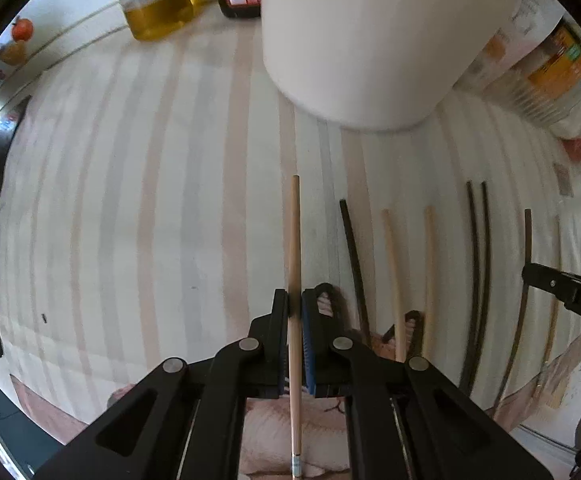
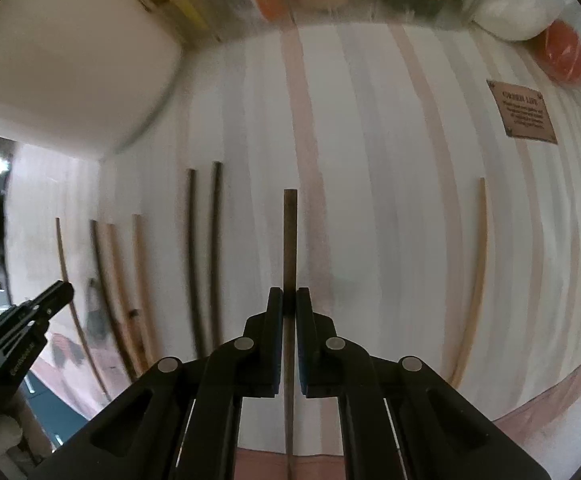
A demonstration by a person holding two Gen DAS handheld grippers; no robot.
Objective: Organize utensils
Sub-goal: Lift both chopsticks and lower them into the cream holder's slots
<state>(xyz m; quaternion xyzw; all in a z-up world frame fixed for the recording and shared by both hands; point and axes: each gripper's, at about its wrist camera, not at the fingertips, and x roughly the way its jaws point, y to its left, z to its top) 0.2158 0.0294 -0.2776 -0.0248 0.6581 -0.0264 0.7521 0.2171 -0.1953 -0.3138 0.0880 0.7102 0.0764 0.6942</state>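
My left tongs [image 1: 295, 304] clamp a pale chopstick [image 1: 293, 248], its length running straight ahead toward the white tub [image 1: 354, 40]. My right tongs [image 2: 289, 300] clamp a dark chopstick [image 2: 289, 236], pointing likewise. More chopsticks [image 1: 430, 264] lie parallel on the bench [image 1: 130, 200], right of the tub.

pale wood chopstick [image 1: 293, 240] | dark brown chopstick [image 2: 289, 240] | pastel-striped tablecloth [image 1: 130, 200]
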